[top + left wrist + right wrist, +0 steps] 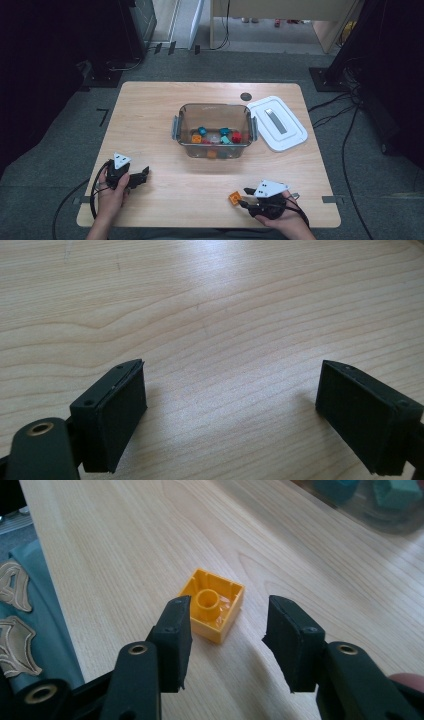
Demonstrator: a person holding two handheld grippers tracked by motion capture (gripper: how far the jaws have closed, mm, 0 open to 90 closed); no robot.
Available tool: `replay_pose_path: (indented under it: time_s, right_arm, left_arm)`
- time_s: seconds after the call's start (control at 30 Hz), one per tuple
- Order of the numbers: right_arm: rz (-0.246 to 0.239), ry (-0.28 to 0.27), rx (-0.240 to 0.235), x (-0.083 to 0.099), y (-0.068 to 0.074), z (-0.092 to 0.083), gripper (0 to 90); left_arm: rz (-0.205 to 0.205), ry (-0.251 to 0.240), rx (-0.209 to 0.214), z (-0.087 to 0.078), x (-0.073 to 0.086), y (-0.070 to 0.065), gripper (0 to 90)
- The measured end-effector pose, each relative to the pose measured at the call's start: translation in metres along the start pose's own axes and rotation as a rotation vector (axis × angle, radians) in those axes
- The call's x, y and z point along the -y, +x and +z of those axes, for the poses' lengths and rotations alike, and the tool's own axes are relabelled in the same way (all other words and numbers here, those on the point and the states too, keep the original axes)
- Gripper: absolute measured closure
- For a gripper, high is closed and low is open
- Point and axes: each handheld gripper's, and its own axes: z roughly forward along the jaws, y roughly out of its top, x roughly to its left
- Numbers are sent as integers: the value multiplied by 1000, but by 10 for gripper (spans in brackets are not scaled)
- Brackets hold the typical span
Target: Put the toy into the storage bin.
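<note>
The right gripper (227,645) hovers low over the table (150,125) near its front edge, jaws partly apart, with the orange brick (214,604) lying hollow side up just ahead of the pads and untouched. The brick sits slightly off to the left jaw's side, so closing from here may nudge it away or catch one corner and spin it instead of gripping it. A pinch on the thin walls could also let it pop out on the way to the bin (214,131), which stands well apart. The left gripper (230,415) rests wide open over bare wood, holding nothing
</note>
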Motion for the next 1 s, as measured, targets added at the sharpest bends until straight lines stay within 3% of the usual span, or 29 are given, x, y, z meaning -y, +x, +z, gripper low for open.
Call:
replay_pose_path:
  time_s: [0.27,0.43,0.6,0.63,0.83,1.0]
  right_arm:
    - [-35,21,-15,-6,6,12,459]
    - [-57,59,15,-6,12,23,410]
    - [-50,63,36,-5,12,29,517]
    - [-47,59,39,-5,11,29,591]
    - [-12,32,40,-5,6,25,598]
    - [-12,15,36,-8,5,21,599]
  left_arm:
    - [0,0,0,0,0,0,128]
    - [0,0,0,0,0,0,127]
    - [0,0,0,0,0,0,128]
    - [0,0,0,0,0,0,127]
    - [0,0,0,0,0,0,128]
    - [0,0,0,0,0,0,128]
